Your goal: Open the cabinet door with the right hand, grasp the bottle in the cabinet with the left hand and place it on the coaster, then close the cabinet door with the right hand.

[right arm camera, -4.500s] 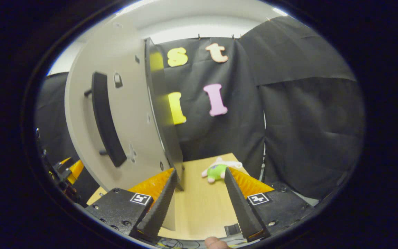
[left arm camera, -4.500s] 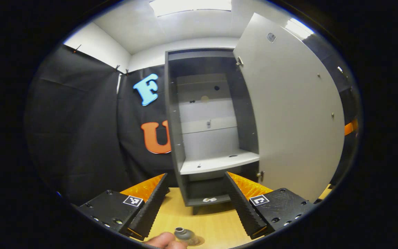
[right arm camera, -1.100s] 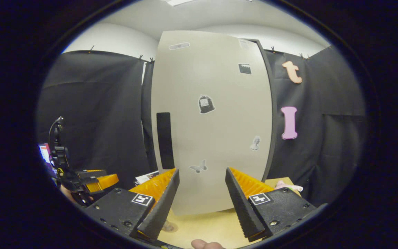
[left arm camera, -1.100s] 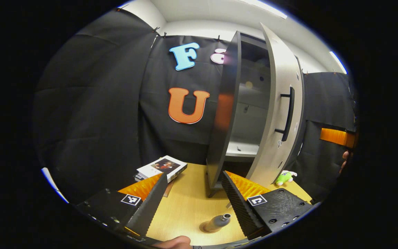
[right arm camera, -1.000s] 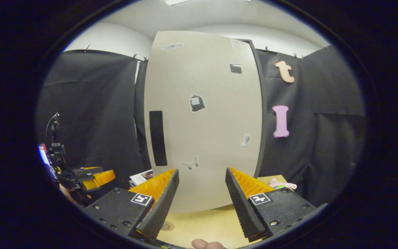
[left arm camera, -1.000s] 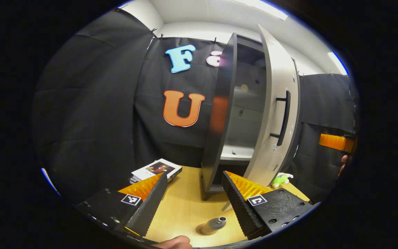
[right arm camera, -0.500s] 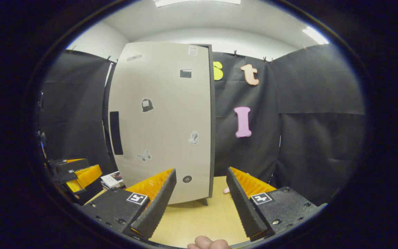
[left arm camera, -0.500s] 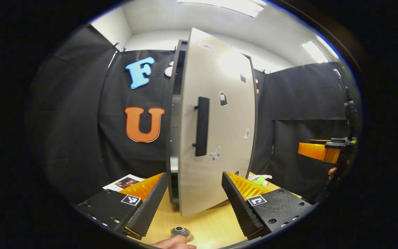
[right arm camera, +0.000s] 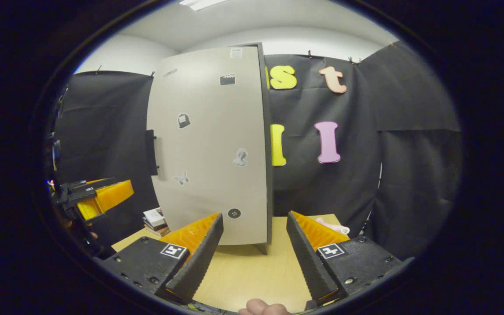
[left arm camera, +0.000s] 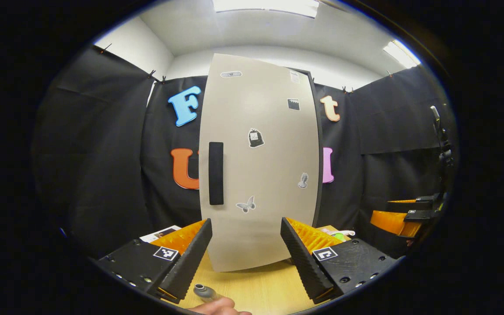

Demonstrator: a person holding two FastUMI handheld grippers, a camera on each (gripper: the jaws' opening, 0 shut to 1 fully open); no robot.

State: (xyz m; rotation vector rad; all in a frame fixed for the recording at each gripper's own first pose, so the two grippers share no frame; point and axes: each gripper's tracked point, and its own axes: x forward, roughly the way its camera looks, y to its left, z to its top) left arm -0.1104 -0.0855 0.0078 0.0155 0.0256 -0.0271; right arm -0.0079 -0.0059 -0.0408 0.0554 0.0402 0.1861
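Two sets of jaws, both mine, and both stand spread wide with nothing between them. My left gripper point(left arm camera: 246, 258) hangs over the wooden table point(left arm camera: 260, 288), its fingers point(left arm camera: 193, 258) framing the lower edge of the cabinet door point(left arm camera: 258, 175). Just below and between those fingers, at the near edge of the left gripper view, the bottle point(left arm camera: 204, 292) shows its open neck and part of its grey body; my hand point(left arm camera: 217, 307) covers the rest, and I cannot tell what it stands on.

My right gripper point(right arm camera: 254, 258) is likewise held apart from everything, over bare table, aimed at the cabinet's right-hand corner. In the left gripper view it shows off to the right, well clear of the door.

Beyond the jaws, the cabinet door lies flat against the cabinet, with no gap that I can see along its edge. Its dark upright handle point(left arm camera: 215, 173) sits near the left edge, and small stickers are scattered over the pale panel. Left of the cabinet a stack of books point(right arm camera: 155, 221) lies on the table. Right of it, a pale plush toy point(left arm camera: 337, 235) with a green patch lies near the table's far edge, partly hidden behind my fingers in both views.
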